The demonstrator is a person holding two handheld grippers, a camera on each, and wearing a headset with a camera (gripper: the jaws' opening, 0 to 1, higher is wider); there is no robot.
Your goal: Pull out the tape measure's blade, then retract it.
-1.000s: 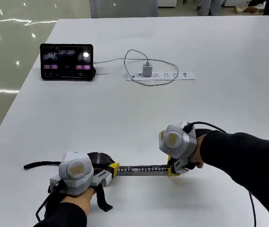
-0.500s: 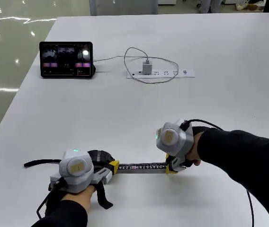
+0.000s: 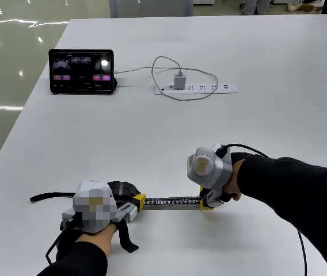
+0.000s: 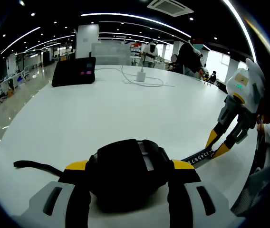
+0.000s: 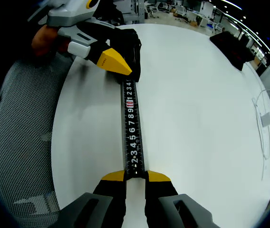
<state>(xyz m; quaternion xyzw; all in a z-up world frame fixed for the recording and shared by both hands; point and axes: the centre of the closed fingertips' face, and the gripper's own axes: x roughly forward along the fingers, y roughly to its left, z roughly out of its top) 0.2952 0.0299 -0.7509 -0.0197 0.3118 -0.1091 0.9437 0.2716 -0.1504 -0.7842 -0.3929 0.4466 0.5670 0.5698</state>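
The black tape measure case [image 3: 121,190] sits near the table's front edge, and my left gripper [image 3: 130,196] is shut on it. In the left gripper view the case [image 4: 125,183] fills the gap between the yellow-tipped jaws of my left gripper [image 4: 130,165]. A short stretch of blade [image 3: 172,202] runs right from the case, flat on the table. My right gripper [image 3: 206,203] is shut on the blade's end. The right gripper view shows the numbered blade [image 5: 132,137] leading from my right gripper [image 5: 135,176] up to the case [image 5: 128,42].
A dark tablet [image 3: 81,71] stands at the back left. A white power strip [image 3: 195,89] with a charger and looped cable [image 3: 179,82] lies beside it. The case's black strap [image 3: 51,198] trails left. The white table [image 3: 152,138] drops off along its left edge.
My right gripper has slid slightly left toward the case with the blade's end, so a little less blade shows. The left gripper and case have stayed put.
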